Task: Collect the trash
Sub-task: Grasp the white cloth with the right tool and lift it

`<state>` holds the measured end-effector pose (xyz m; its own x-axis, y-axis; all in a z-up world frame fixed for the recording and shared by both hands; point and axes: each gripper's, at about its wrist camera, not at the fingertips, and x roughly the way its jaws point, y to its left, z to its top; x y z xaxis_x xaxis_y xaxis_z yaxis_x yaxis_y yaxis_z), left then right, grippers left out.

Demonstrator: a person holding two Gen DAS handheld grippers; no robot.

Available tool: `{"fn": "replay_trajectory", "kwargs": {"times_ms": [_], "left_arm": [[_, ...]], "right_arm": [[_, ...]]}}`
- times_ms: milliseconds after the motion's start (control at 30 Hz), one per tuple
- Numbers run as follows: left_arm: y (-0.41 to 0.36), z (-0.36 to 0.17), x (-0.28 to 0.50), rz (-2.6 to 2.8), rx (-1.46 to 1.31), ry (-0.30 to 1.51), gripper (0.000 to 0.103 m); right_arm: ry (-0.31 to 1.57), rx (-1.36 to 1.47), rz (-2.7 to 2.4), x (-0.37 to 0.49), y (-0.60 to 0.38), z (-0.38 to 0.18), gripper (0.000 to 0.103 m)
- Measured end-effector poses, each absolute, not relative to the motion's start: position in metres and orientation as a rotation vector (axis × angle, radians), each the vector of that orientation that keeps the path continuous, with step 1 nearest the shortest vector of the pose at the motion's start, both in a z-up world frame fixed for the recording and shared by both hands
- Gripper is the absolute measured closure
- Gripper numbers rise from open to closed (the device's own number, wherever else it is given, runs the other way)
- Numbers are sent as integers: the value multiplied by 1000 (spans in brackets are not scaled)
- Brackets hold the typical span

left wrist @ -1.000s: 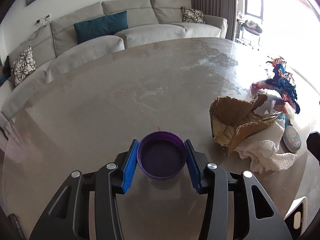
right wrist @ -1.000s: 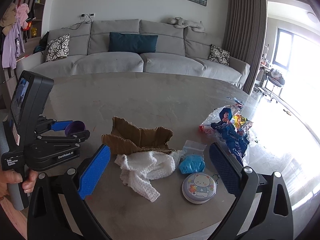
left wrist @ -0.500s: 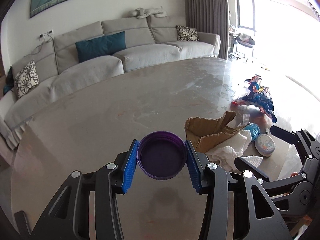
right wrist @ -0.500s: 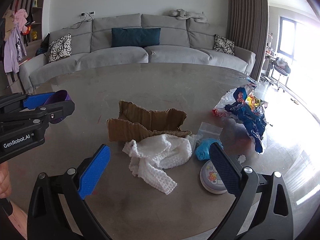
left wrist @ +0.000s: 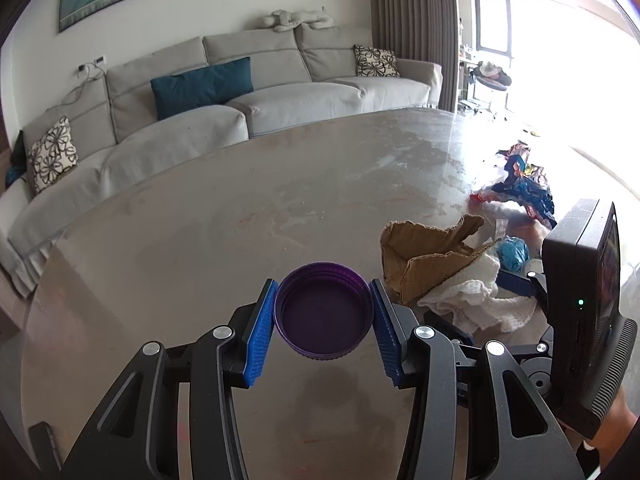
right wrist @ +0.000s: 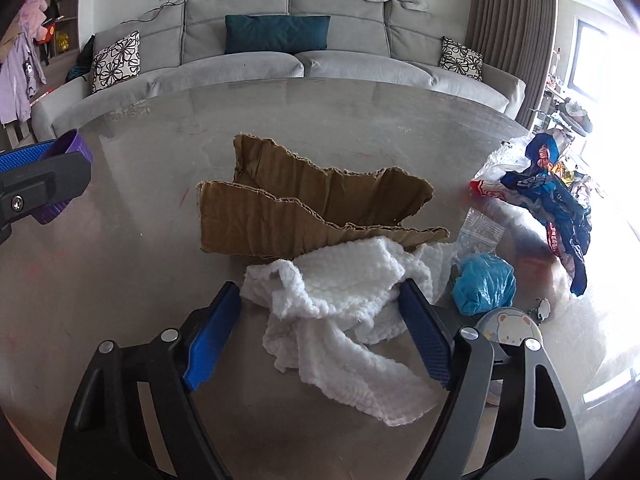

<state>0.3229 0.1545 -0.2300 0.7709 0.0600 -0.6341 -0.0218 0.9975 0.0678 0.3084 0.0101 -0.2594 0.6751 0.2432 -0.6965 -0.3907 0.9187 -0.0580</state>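
Note:
My left gripper (left wrist: 323, 312) is shut on a purple plastic lid (left wrist: 323, 314) and holds it above the grey table (left wrist: 240, 216); the lid also shows at the left edge of the right wrist view (right wrist: 66, 152). My right gripper (right wrist: 320, 308) is open, with its jaws on either side of a crumpled white cloth (right wrist: 340, 292) on the table. Torn brown cardboard (right wrist: 304, 208) lies just behind the cloth. A blue crumpled wad (right wrist: 484, 282) and a colourful snack wrapper (right wrist: 548, 188) lie to the right.
A round tin with a bear picture (right wrist: 510, 326) sits by my right fingers. A small clear zip bag (right wrist: 480, 232) lies behind the blue wad. A grey sofa (right wrist: 280, 60) runs along the far side of the table.
My right gripper moved forward and down to the white cloth and narrowed its jaws around it. My left gripper rose with the purple lid.

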Motion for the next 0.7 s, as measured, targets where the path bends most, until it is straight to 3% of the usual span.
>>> {"fn": "replay_trajectory", "kwargs": {"times_ms": [133, 200, 267, 700], "left_arm": [[155, -232, 324, 47, 55, 696, 56], [154, -232, 325, 41, 56, 699, 56], [153, -230, 323, 40, 55, 691, 56], [142, -207, 304, 17, 51, 624, 56]], "right_arm": [[743, -211, 342, 308, 7, -259, 54], [730, -228, 328, 306, 6, -258, 77], [721, -236, 310, 305, 4, -258, 84], [550, -279, 301, 252, -14, -186, 86]]}}
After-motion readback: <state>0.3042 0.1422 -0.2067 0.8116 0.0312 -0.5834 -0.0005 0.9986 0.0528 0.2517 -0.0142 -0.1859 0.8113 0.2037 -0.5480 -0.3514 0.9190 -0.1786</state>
